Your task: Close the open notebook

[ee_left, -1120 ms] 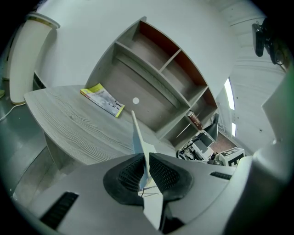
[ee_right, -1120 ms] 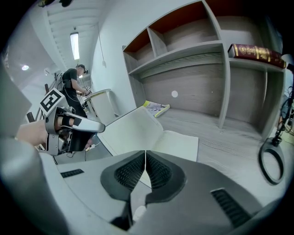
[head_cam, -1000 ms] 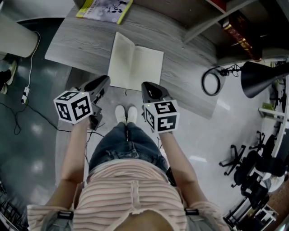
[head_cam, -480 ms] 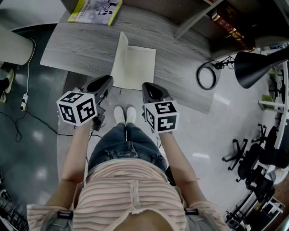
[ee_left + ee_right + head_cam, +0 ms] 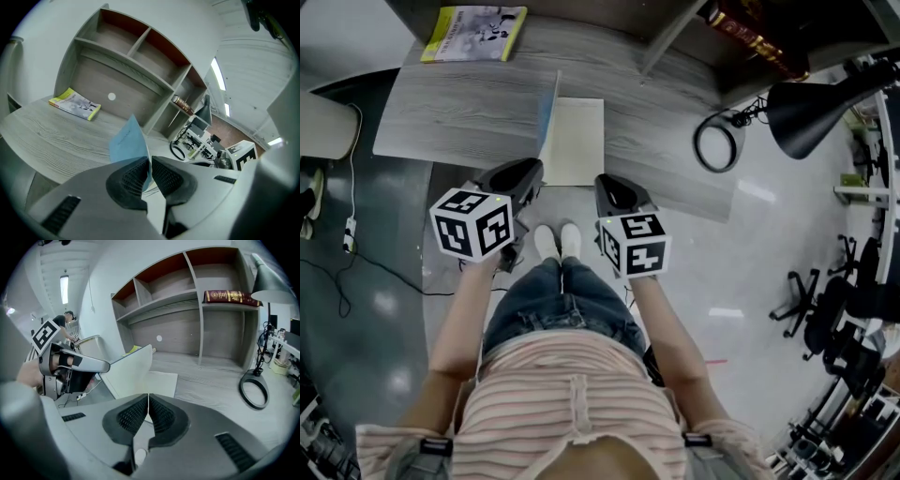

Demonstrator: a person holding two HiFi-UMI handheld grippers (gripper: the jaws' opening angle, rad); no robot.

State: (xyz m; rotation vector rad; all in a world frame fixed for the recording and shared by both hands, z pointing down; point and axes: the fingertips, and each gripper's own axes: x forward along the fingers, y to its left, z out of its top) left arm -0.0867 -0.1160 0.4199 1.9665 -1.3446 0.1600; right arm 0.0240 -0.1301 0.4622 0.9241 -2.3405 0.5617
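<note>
Notebook (image 5: 575, 141) at the near edge of the desk (image 5: 441, 122), left cover standing up beside the flat right page; booklet (image 5: 473, 21) far back-left on the desk, well apart; shelf unit (image 5: 154, 303) behind; book (image 5: 229, 296) lying on a right-hand shelf; lamp (image 5: 811, 111) right of the notebook, ring base (image 5: 719, 142) on the desk.

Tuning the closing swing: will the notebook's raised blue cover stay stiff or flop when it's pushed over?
Probably fairly stiff: the cover stands nearly upright and flat though pinched only at one edge by the left gripper, whose jaws are closing on it. Likely light: the notebook looks thin. Past vertical it may fall shut by itself.
</note>
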